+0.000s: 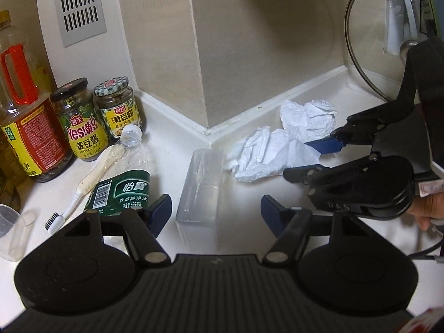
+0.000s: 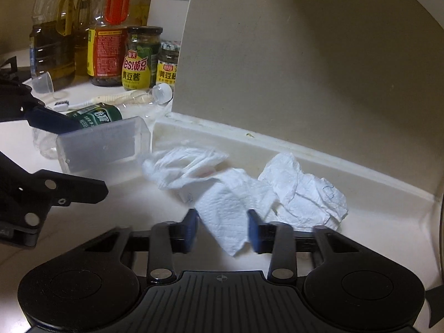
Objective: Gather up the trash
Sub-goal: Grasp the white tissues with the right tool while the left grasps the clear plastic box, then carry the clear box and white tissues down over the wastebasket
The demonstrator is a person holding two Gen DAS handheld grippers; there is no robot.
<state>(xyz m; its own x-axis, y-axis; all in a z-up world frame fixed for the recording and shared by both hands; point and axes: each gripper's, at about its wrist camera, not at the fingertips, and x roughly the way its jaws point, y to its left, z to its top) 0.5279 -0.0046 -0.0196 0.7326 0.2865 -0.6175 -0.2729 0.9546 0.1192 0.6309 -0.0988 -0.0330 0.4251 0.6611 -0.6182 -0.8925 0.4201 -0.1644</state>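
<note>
Crumpled white paper towels (image 2: pixel 222 211) lie on the white counter by the wall's foot, with a second wad (image 2: pixel 305 191) behind and a thin white wrapper (image 2: pixel 180 163) to the left. My right gripper (image 2: pixel 223 230) has its blue pads touching both sides of the front towel; in the left wrist view the right gripper (image 1: pixel 313 158) holds the towels (image 1: pixel 260 155) from the right. My left gripper (image 1: pixel 216 212) stands open astride a clear plastic box (image 1: pixel 199 191), apart from its sides. A crushed water bottle (image 1: pixel 125 177) with a green label lies to the left.
A white toothbrush (image 1: pixel 83 188) lies beside the bottle, with a small clear cup (image 1: pixel 11 227) at the left edge. Sauce jars (image 1: pixel 83 122) and oil bottles (image 1: pixel 25 116) stand at the back left. A glass pot lid (image 1: pixel 388 41) leans in the right corner. A beige wall column (image 1: pixel 236 55) juts out.
</note>
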